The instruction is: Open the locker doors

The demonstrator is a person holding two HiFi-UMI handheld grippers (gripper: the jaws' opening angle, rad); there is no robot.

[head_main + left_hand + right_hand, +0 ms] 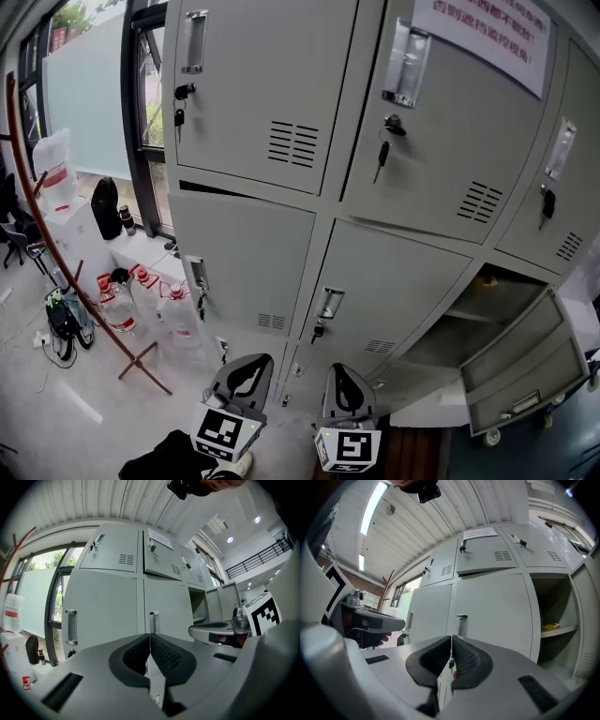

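A bank of grey lockers (pixel 375 187) fills the head view. The middle-row left door (pixel 246 255) and centre door (pixel 386 286) are closed, each with a metal handle (pixel 328 303). The middle-row right locker stands open, its door (pixel 520 366) swung out. The upper centre door (pixel 441 131) sits slightly ajar with keys (pixel 382 152) hanging from its lock. My left gripper (pixel 247 373) and right gripper (pixel 345 382) hang low in front of the lockers, apart from them, both shut and empty. In their own views, the left gripper (pixel 149 648) and right gripper (pixel 451 653) have their pads together.
A reddish wooden coat stand (pixel 66 253) leans at the left near several water bottles (pixel 120 302) and a window (pixel 150 112). A paper notice (pixel 487 28) is taped on the upper lockers. The open locker (pixel 551 616) holds something yellow (pixel 548 626) on its shelf.
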